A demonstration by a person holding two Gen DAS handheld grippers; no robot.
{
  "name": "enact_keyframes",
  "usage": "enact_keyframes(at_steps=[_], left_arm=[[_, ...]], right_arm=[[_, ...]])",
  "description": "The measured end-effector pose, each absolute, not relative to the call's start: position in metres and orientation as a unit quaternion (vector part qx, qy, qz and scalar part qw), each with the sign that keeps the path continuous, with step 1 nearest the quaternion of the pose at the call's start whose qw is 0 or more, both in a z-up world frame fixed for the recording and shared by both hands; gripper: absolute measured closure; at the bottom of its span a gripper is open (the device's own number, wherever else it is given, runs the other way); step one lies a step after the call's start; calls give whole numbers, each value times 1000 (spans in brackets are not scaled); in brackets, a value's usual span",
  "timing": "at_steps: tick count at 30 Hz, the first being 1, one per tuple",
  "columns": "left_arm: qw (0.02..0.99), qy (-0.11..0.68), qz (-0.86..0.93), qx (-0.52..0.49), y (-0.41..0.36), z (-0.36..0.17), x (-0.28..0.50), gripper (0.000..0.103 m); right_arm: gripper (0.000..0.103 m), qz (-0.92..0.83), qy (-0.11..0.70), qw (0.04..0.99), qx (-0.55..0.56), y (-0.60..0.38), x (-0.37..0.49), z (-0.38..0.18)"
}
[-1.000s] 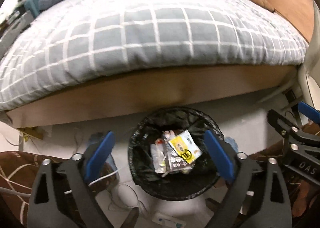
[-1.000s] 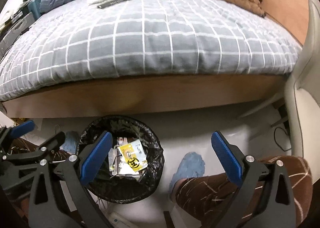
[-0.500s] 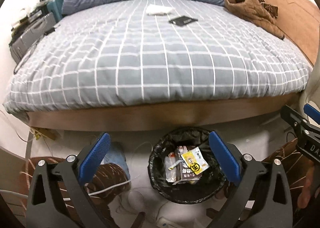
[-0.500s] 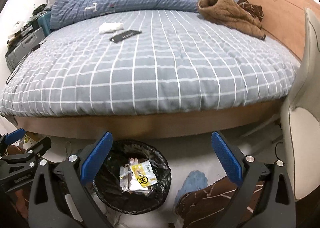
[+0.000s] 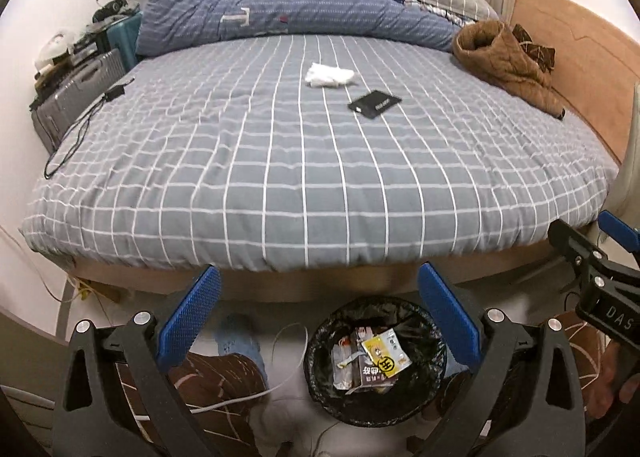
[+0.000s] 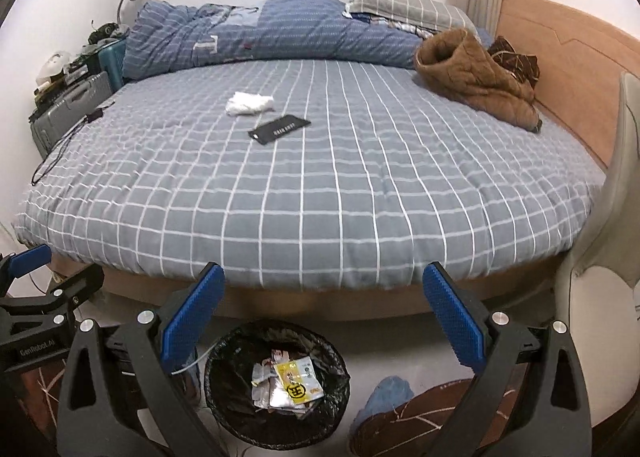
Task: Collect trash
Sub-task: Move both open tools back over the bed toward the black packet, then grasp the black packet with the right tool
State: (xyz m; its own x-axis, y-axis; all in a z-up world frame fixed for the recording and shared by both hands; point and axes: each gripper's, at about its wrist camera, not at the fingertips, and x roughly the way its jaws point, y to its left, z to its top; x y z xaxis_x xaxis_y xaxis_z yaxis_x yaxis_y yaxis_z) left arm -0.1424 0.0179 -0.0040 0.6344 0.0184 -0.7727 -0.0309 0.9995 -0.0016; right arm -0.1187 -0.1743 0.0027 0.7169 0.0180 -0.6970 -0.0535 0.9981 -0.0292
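A black-lined trash bin (image 5: 320, 385) (image 6: 224, 401) stands on the floor at the foot of the bed, holding several wrappers, one yellow (image 5: 382, 353) (image 6: 296, 377). On the grey checked bedcover lie a crumpled white tissue (image 5: 329, 75) (image 6: 249, 103) and a flat black card (image 5: 375, 103) (image 6: 279, 130). My left gripper (image 5: 318, 289) is open and empty above the bin. My right gripper (image 6: 322, 285) is open and empty too, a little right of the bin. Each gripper shows at the edge of the other's view.
The bed (image 5: 320, 161) fills the middle. A brown jacket (image 5: 504, 61) lies at its far right, a blue duvet (image 5: 296, 13) at the head. Suitcases (image 5: 80, 85) stand by the left wall. A person's legs in brown trousers (image 5: 216, 373) and blue socks flank the bin. A white cable (image 5: 288, 357) trails beside it.
Both grippers have risen and tilted up from the bin, which has dropped lower in both views, bringing the whole bed top with the tissue and card into sight. Both stayed open.
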Motion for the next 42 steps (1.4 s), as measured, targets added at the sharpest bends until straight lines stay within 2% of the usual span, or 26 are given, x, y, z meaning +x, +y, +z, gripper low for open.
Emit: enact_keyframes(at_steps=[9, 20, 29, 42], left_arm=[[909, 416, 27, -11, 27, 20, -120, 6], [908, 415, 44, -23, 50, 18, -56, 6], [911, 410, 46, -28, 68, -2, 29, 6], [913, 407, 27, -25, 84, -49, 163, 7]], right_arm=[[8, 32, 367, 929, -27, -163, -94, 27], [8, 34, 370, 928, -35, -140, -21, 29], [8, 34, 389, 920, -35, -120, 64, 3], [8, 10, 419, 908, -13, -107, 211, -73]])
